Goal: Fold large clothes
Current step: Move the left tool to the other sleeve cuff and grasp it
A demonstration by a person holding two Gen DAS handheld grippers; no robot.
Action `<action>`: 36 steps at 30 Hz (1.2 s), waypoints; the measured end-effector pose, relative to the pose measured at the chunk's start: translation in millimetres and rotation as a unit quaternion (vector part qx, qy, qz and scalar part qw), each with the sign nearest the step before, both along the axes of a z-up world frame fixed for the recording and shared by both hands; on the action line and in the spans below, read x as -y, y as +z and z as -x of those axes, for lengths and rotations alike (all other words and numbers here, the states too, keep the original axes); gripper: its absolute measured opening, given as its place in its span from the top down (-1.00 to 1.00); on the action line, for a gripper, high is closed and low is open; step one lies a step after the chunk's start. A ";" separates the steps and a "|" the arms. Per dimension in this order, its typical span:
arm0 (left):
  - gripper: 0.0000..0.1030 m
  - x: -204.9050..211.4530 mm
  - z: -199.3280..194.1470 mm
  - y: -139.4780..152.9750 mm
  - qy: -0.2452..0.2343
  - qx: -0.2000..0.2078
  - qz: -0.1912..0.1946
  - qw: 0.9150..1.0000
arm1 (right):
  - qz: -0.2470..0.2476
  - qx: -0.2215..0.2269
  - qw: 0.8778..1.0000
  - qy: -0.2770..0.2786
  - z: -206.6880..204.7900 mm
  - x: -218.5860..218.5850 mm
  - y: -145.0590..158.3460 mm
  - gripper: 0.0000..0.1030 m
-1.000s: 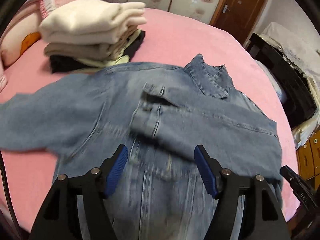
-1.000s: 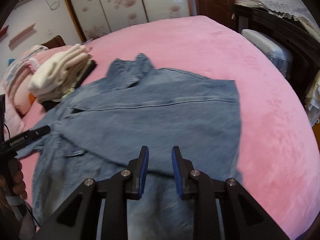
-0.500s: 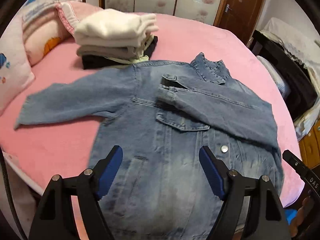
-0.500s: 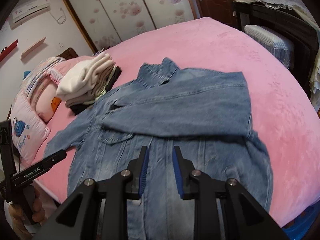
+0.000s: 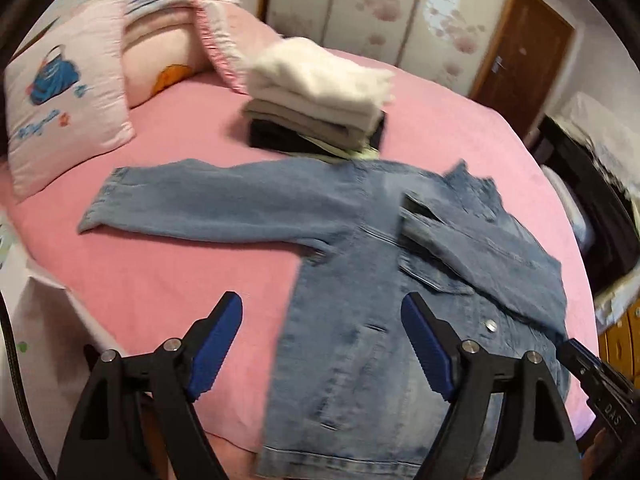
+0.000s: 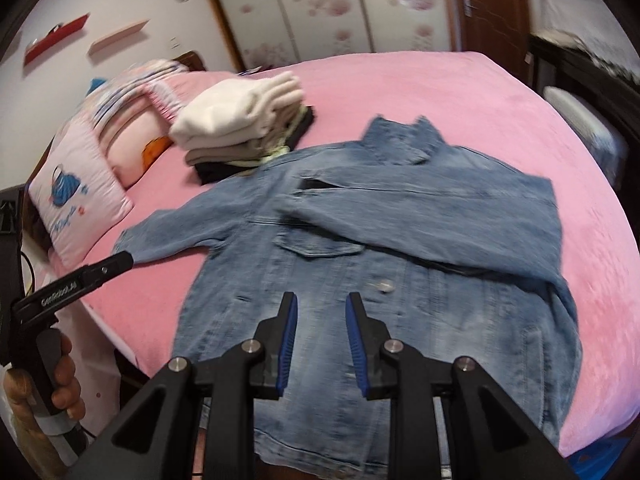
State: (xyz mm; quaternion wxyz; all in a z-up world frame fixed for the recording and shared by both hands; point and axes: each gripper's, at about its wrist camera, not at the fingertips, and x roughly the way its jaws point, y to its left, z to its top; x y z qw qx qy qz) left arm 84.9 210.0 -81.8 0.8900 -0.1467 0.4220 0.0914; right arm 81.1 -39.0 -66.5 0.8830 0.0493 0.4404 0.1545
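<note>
Denim jacket (image 6: 360,272) flat on pink bed (image 6: 460,92), one sleeve folded across; we take the outstretched sleeve (image 5: 208,200) cuff next; left gripper (image 5: 322,340) spread wide, right gripper (image 6: 320,340) part-open, both empty

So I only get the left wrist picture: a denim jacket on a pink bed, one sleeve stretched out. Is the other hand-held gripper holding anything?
Observer: No. In the right wrist view, the right hand-held gripper points at the front of the jacket. Its blue pads are only narrowly apart, with nothing between them.
Operator: And who's holding the one I'm looking along?
Observer: A bare hand is wrapped round the handle of the left hand-held gripper, beside the near edge of the bed.
Operator: Anything on the wall?
Observer: Two small shelves, a red shelf and a pale shelf.
</note>
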 end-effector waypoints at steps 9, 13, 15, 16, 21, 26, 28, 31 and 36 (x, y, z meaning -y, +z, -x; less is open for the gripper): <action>-0.66 -95.9 -1.6 -19.7 0.085 0.013 0.028 0.996 | 0.017 0.034 0.997 0.068 -16.7 -96.8 10.2 0.52; -0.66 -137.0 -17.5 -43.9 0.133 0.006 0.051 0.990 | 0.022 0.040 0.995 0.093 -31.8 -134.7 5.8 0.52; -0.66 -156.2 -26.9 -58.0 0.156 0.005 0.072 0.985 | 0.023 0.037 0.994 0.105 -41.5 -153.3 1.0 0.52; -0.66 -163.8 -31.0 -64.1 0.165 0.005 0.080 0.983 | 0.025 0.036 0.993 0.108 -43.9 -158.9 -0.5 0.52; -0.66 -202.6 -51.1 -95.1 0.219 -0.008 0.116 0.969 | 0.033 0.039 0.991 0.127 -60.8 -190.6 -7.6 0.52; -0.66 -231.4 -62.4 -121.2 0.273 -0.029 0.144 0.951 | 0.033 0.034 0.991 0.125 -85.7 -206.7 -16.1 0.52; -0.66 -242.7 -64.0 -133.7 0.296 -0.038 0.160 0.941 | 0.030 0.032 0.992 0.121 -93.7 -210.1 -18.9 0.52; -0.66 -260.5 -63.9 -154.0 0.322 -0.044 0.198 0.925 | 0.023 0.026 0.992 0.118 -108.3 -217.8 -27.2 0.52; -0.66 -275.4 -62.7 -167.6 0.359 -0.013 0.226 0.905 | 0.016 0.005 0.994 0.112 -123.4 -227.3 -44.8 0.52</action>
